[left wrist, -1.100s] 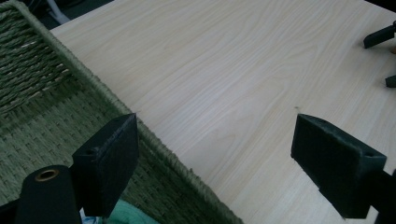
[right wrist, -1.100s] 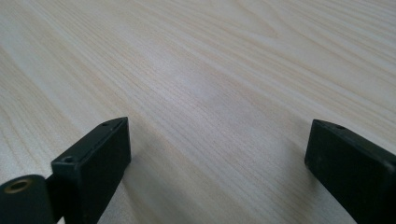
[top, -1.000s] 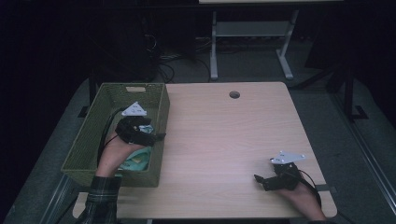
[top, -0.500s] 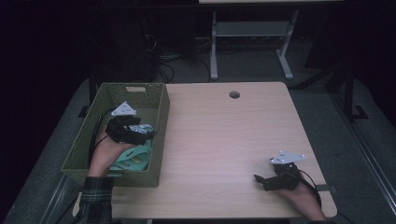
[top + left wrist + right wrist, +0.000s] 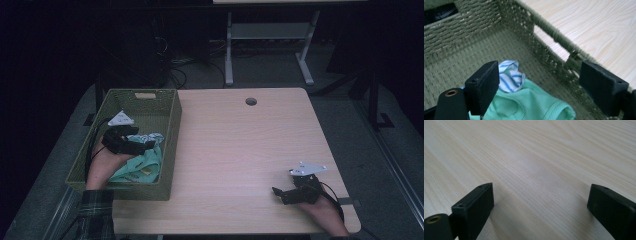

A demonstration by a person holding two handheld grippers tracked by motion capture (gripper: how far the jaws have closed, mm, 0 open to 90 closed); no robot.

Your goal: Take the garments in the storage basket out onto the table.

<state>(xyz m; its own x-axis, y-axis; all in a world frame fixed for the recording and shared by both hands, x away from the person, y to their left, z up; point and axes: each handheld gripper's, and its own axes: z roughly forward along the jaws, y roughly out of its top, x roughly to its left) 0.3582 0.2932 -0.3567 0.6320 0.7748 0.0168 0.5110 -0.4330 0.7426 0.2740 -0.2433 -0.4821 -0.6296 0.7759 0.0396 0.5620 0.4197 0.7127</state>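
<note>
A green woven basket [image 5: 170, 125] stands on the table's left side. Inside it lie a mint-green cloth [image 5: 147, 162] [image 5: 531, 107] and a blue-and-white striped cloth [image 5: 150, 137] [image 5: 510, 75]. My left gripper [image 5: 145, 145] [image 5: 539, 86] hovers inside the basket just above the cloths, jaws wide apart with nothing between them. My right gripper [image 5: 277, 194] [image 5: 540, 206] rests low over the bare wooden table [image 5: 536, 157] near its front right corner, also open and holding nothing.
The light wooden table [image 5: 240, 150] has a round cable hole [image 5: 251, 101] near its far edge. Beyond it stand a white table frame [image 5: 265, 45] and cables on a dark floor.
My left gripper has moved leftward and slightly nearer inside the basket, away from its right wall. The right gripper has stayed put.
</note>
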